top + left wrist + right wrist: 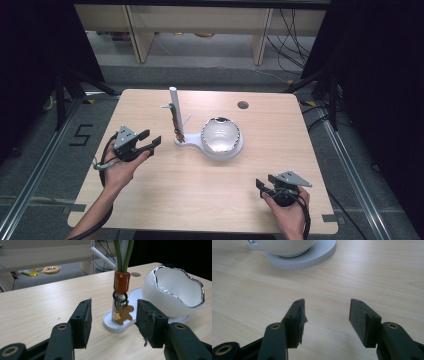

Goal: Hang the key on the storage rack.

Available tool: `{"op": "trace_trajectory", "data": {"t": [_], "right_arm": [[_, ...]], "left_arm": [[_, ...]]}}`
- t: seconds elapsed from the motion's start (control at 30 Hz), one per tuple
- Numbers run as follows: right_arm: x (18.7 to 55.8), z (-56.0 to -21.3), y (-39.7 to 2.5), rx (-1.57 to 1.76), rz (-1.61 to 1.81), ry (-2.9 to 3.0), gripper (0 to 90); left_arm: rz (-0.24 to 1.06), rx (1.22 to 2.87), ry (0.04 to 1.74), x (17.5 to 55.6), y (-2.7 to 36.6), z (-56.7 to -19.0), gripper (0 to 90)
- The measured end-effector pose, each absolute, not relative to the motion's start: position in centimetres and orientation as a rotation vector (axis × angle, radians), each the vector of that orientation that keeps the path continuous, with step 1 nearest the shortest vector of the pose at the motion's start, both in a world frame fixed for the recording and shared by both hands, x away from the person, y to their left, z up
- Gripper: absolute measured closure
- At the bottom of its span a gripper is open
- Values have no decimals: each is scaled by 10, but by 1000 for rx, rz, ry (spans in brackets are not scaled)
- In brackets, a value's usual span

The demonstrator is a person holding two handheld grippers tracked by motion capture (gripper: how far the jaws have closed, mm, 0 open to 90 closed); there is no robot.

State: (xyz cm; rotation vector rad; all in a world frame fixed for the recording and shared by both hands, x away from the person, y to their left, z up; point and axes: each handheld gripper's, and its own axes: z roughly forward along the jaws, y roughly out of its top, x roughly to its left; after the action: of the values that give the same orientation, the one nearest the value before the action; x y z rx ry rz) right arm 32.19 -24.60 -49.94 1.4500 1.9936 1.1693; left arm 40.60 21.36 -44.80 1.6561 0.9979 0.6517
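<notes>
A white stand (189, 141) with an upright post (174, 107) and a white egg-shaped bowl (220, 135) sits mid-table. From the post hangs a green cord with an orange collar (121, 282), a ring and a gingerbread-man charm (123, 313). My left gripper (150, 142) is held left of the stand, open, jaws pointed at the charm and apart from it (113, 320). My right gripper (265, 184) hovers near the front right of the table, open, with only bare table between its jaws (327, 320). The bowl's round base (312, 258) lies ahead of it.
The light wooden table (210, 185) has a round cable hole (243, 105) at the back right. Shelving legs and cables stand on the floor beyond the far edge. A yellow packet and an orange ring (51, 269) lie on the floor behind.
</notes>
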Motion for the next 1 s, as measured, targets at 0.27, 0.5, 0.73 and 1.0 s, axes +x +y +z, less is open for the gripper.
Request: {"op": "trace_trajectory", "data": {"t": [0.27, 0.5, 0.73, 1.0], "right_arm": [[321, -499, -246, 1440, 1111, 2001, 469], [319, -499, -243, 1508, 1123, 1989, 466], [321, -501, -245, 1461, 1142, 1999, 463], [320, -502, -242, 1505, 1129, 1988, 459]], "left_arm": [[664, 1655, 1015, 386, 224, -460, 445], [670, 1652, 1015, 373, 230, -469, 443], [672, 1672, 1022, 363, 237, -485, 436], [657, 1691, 1069, 357, 247, -512, 431]]}}
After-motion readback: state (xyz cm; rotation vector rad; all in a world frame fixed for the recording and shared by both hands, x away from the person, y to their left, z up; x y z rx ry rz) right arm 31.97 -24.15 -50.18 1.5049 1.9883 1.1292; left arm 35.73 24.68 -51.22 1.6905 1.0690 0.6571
